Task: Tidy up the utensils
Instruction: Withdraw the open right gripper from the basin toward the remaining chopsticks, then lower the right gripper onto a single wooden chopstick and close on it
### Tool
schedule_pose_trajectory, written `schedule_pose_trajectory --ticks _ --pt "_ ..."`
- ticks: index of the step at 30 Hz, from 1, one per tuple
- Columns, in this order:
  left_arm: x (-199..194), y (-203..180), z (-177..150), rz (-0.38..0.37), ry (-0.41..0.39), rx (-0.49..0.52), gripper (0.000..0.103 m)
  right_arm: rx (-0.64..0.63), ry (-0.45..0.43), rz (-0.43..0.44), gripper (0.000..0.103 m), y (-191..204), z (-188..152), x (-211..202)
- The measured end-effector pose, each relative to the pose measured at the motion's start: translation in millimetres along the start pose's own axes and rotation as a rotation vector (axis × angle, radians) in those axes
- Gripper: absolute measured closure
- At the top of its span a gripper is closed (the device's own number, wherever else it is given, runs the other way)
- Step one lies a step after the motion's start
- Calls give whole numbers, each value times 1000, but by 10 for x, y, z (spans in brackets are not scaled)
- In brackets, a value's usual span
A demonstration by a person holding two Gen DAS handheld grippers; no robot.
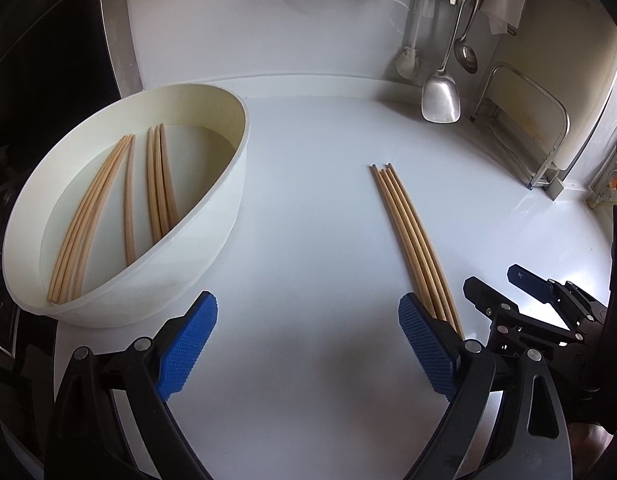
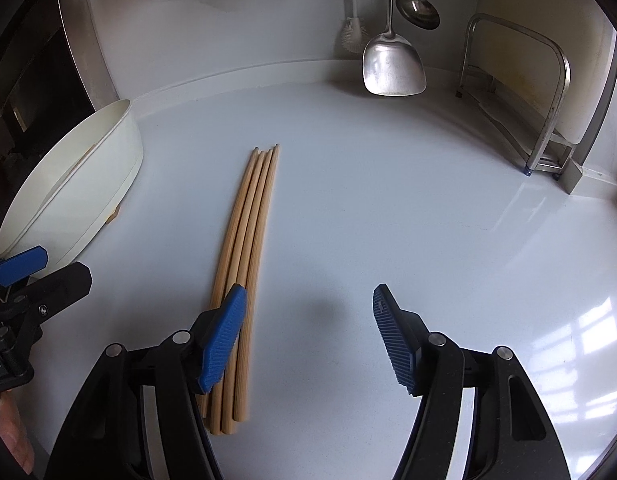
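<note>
Tub (image 1: 228, 200) holds loose chopsticks (image 1: 160, 184); both grippers' jaws gape, gripping nothing, beside counter chopsticks (image 2: 244, 248).

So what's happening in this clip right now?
A person with two handheld grippers is sorting wooden chopsticks. Several already lie in the white oval tub; a bundle of loose wooden chopsticks remains on the white counter. Both the left gripper and the right gripper are open beside that bundle, holding nothing.
</note>
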State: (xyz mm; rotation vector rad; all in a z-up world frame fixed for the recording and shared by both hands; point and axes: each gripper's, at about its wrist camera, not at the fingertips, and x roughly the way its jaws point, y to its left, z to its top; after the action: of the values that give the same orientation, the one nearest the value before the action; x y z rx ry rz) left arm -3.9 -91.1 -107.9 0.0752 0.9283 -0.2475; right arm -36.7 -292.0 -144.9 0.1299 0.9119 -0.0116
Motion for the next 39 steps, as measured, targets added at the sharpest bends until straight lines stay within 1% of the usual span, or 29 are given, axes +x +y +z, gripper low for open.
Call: schedule_pose_trajectory --ticks 10,25,31,39 --pt "2 38 -13 3 -5 -16 12 -35 -4 -26 40 89 62 74" --pt "38 97 -9 3 4 -29 12 -68 16 -58 40 106 15 157" --pt "52 73 -10 5 8 -30 12 -80 12 -58 40 110 -8 143" --pt "60 -3 -11 4 11 -31 12 -132 4 -64 40 154 -34 127"
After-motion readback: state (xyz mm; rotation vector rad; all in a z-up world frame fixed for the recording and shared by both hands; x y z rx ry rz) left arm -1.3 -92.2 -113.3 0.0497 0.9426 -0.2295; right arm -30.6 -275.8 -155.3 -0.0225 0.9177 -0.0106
